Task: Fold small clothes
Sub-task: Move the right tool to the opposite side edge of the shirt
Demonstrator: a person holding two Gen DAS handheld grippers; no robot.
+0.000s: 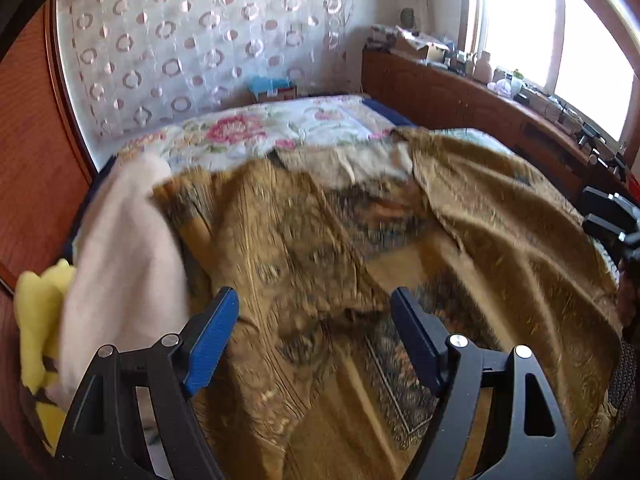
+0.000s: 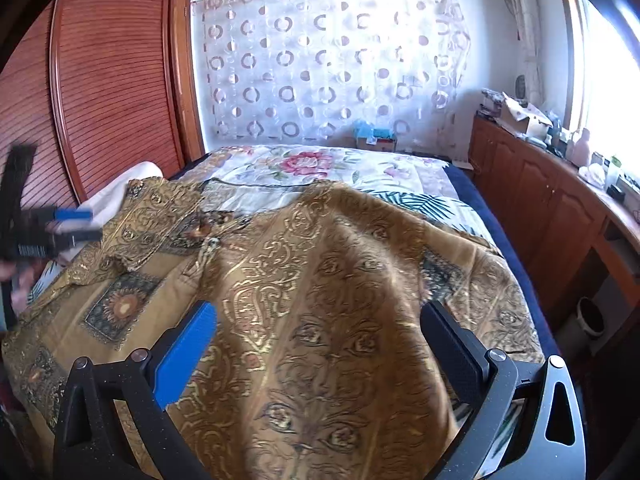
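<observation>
A gold-brown patterned garment [image 1: 360, 264] lies spread and rumpled over the bed; it also fills the right wrist view [image 2: 320, 280], collar toward the far left. My left gripper [image 1: 314, 312] is open and empty just above the garment's left part. It shows blurred at the left edge of the right wrist view [image 2: 60, 224]. My right gripper [image 2: 318, 324] is open and empty above the garment's near middle. Its fingers [image 1: 608, 212] show at the right edge of the left wrist view.
A pale pink cloth [image 1: 124, 264] and a yellow cloth [image 1: 36, 312] lie at the bed's left side. A floral quilt [image 2: 304, 164] covers the far bed. A slatted wooden wardrobe [image 2: 116, 80] stands left. A cluttered wooden cabinet [image 2: 552, 200] runs along the right under the window.
</observation>
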